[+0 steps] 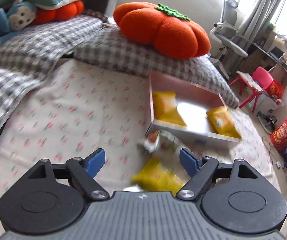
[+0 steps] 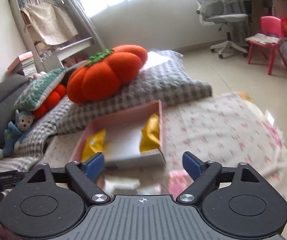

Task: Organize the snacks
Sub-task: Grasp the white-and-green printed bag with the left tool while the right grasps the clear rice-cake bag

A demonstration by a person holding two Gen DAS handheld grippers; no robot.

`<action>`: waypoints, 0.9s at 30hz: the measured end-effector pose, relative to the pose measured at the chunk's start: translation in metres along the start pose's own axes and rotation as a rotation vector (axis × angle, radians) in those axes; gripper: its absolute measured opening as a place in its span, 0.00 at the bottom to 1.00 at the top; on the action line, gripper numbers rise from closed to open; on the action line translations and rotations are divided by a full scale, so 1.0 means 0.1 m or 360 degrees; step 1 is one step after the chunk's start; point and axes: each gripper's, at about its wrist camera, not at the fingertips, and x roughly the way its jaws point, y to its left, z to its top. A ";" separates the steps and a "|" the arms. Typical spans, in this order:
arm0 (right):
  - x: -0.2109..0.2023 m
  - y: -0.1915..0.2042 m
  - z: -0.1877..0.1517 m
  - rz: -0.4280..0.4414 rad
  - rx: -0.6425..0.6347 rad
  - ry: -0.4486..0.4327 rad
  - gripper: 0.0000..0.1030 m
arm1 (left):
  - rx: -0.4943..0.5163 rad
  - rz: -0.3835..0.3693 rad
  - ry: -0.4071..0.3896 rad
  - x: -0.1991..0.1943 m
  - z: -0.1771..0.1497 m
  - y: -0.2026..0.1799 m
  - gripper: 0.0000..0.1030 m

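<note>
Just ahead of left gripper, jaws apart, empty: yellow snack packet on bedsheet, nearer than pink box. Right gripper also apart, empty, facing box.

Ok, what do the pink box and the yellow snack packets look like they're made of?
The pink box looks like rigid cardboard with a matte finish: thin straight walls, sharp corners, pale cut edges. The yellow snack packets look like thin plastic or foil film, creased and pillowy, with a slight sheen; blur leaves the exact film open.
</note>
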 end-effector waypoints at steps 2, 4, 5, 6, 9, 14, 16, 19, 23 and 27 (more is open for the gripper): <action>-0.03 -0.07 -0.24 -0.0087 -0.0008 0.0067 0.87 | -0.0004 0.0013 0.0003 -0.11 -0.18 0.10 0.80; -0.04 -0.16 -0.45 -0.0143 0.0014 0.0131 0.87 | -0.0042 0.0041 0.0011 -0.16 -0.31 0.21 0.80; -0.06 -0.19 -0.54 -0.0153 0.0024 0.0160 0.87 | -0.0054 0.0030 0.0017 -0.18 -0.35 0.23 0.80; -0.07 -0.21 -0.59 -0.0157 0.0033 0.0184 0.87 | -0.0064 0.0013 0.0029 -0.20 -0.39 0.21 0.80; -0.16 -0.19 -0.73 -0.0148 0.0014 0.0191 0.86 | -0.0084 -0.0025 0.0050 -0.22 -0.44 0.22 0.80; -0.22 -0.15 -0.83 -0.0107 -0.0044 0.0217 0.87 | 0.0025 -0.0068 0.0061 -0.21 -0.50 0.09 0.80; -0.21 -0.13 -0.87 -0.0113 -0.0104 0.0222 0.86 | 0.0056 -0.0099 0.0092 -0.18 -0.58 0.04 0.80; -0.19 -0.07 -0.97 -0.0138 -0.0283 0.0259 0.86 | 0.0078 -0.0162 0.0150 -0.15 -0.68 0.00 0.80; -0.15 -0.06 -1.09 -0.0179 -0.0431 0.0301 0.86 | 0.0084 -0.0137 0.0158 -0.11 -0.74 -0.01 0.80; -0.13 -0.04 -1.09 -0.0078 -0.0417 0.0297 0.86 | 0.0067 -0.0133 0.0163 -0.11 -0.76 -0.04 0.80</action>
